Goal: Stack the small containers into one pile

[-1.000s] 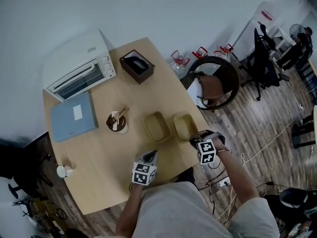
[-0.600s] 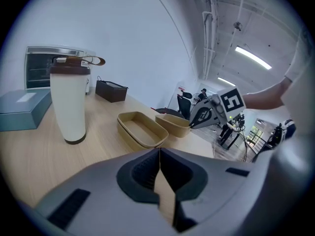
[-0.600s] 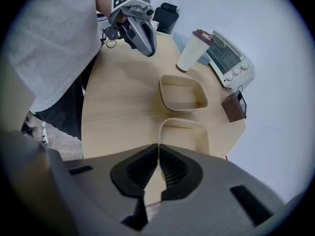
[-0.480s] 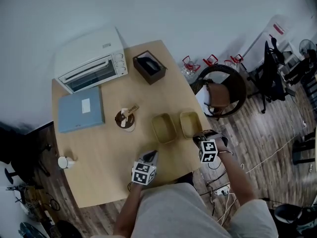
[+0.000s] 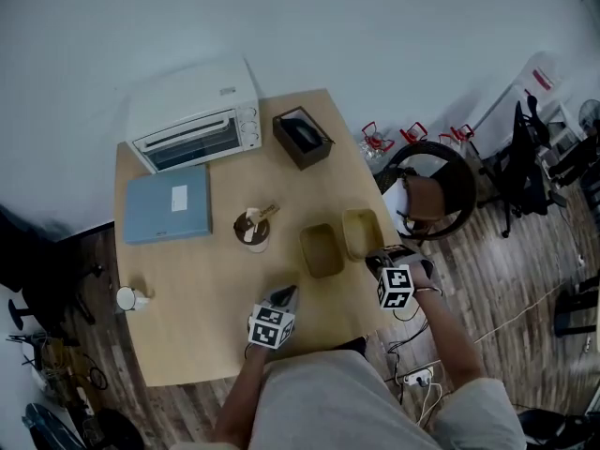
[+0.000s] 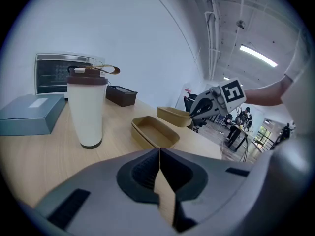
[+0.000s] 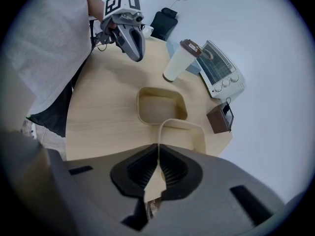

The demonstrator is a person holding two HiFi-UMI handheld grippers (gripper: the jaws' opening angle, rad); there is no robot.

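Two shallow tan containers are near the table's right edge. One container (image 5: 322, 249) (image 6: 153, 132) (image 7: 161, 106) lies flat on the wood. My right gripper (image 5: 378, 258) (image 7: 158, 154) is shut on the near rim of the other container (image 5: 362, 232) (image 7: 183, 132) (image 6: 173, 115), just right of the first; whether it is off the table I cannot tell. My left gripper (image 5: 286, 295) (image 6: 160, 151) is shut with nothing in it, over the table's front part and short of the flat container.
A white tumbler with a brown lid (image 5: 251, 230) (image 6: 86, 107) stands left of the containers. Further back are a blue box (image 5: 169, 206), a white toaster oven (image 5: 192, 120) and a dark brown box (image 5: 302, 139). A round chair (image 5: 429, 190) stands off the table's right edge.
The head view has swung, so the table sits further right in the frame. The held container has come closer to the flat one. My left gripper has stayed where it was.
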